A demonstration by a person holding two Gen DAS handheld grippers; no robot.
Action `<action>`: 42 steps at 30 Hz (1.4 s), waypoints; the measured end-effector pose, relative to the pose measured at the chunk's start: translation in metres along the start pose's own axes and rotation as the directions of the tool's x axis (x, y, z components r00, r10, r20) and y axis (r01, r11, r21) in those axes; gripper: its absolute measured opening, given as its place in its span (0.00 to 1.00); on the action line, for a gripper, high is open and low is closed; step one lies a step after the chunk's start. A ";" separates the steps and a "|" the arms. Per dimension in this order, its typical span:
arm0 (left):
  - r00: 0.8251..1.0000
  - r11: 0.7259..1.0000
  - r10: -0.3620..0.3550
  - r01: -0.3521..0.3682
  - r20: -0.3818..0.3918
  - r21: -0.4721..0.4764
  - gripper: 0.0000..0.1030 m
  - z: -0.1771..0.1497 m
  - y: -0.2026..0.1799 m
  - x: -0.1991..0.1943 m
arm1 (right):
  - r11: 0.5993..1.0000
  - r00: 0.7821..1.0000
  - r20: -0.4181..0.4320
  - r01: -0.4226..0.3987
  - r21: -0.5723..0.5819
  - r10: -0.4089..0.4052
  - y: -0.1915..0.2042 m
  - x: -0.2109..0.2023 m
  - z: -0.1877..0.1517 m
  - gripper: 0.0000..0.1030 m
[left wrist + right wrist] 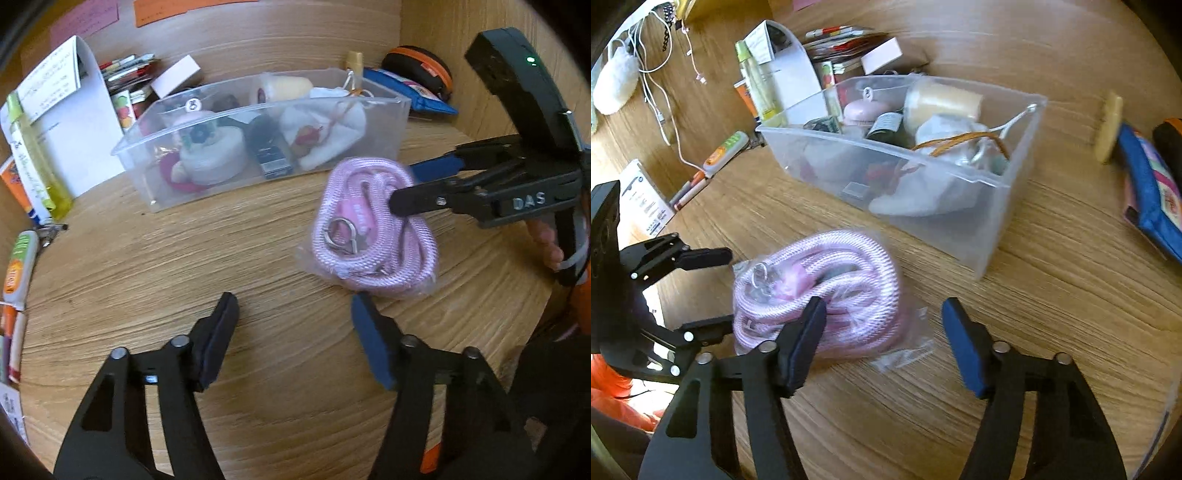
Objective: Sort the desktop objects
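One worktop, one bin, one rope, and my two grippers.

I see one wide wooden worktop (147, 266) with wavy grain, one see-through plastic bin (400, 110) full of soft things, and one pink braided rope (846, 280) coiled in a crinkly clear bag, lying in front of the bin. My left gripper (295, 332) has its fingers apart, holding nothing. My right gripper (882, 336) is open too, rope beside its left finger.

Both black plastic two-finger grippers, left gripper (293, 341) and right gripper (882, 343), carry blue pads, silver pivot screws and raised "DAS" lettering.
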State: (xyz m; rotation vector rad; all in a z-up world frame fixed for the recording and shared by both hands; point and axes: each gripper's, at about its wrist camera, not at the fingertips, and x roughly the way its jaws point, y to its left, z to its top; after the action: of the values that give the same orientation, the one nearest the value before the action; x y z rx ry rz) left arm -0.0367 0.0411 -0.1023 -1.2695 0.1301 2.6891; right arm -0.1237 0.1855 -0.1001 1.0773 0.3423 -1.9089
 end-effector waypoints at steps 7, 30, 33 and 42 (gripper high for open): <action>0.998 0.995 -0.063 0.064 0.018 -0.080 0.49 0.005 0.008 0.003 | 0.998 0.998 -0.003 -0.064 0.018 0.064 -0.006 0.001 0.002 0.42; 0.913 0.896 -0.399 0.409 0.088 -0.175 0.20 0.038 0.018 -0.006 | 0.985 0.991 0.032 -0.134 0.110 0.131 -0.022 -0.013 -0.008 0.39; 0.918 0.905 -0.386 0.396 0.089 -0.155 0.20 0.043 0.014 -0.008 | 0.987 0.992 0.047 -0.120 0.108 0.115 -0.020 -0.016 -0.008 0.37; 0.919 0.921 -0.354 0.374 0.172 -0.104 0.20 0.054 0.014 -0.044 | 0.994 0.988 0.141 -0.078 0.072 0.067 -0.007 -0.043 0.002 0.35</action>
State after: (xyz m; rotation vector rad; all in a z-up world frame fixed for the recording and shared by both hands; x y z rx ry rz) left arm -0.0523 0.0308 -0.0340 -0.9984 -0.2867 2.4838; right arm -0.1212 0.2129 -0.0661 0.9874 0.1506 -1.9329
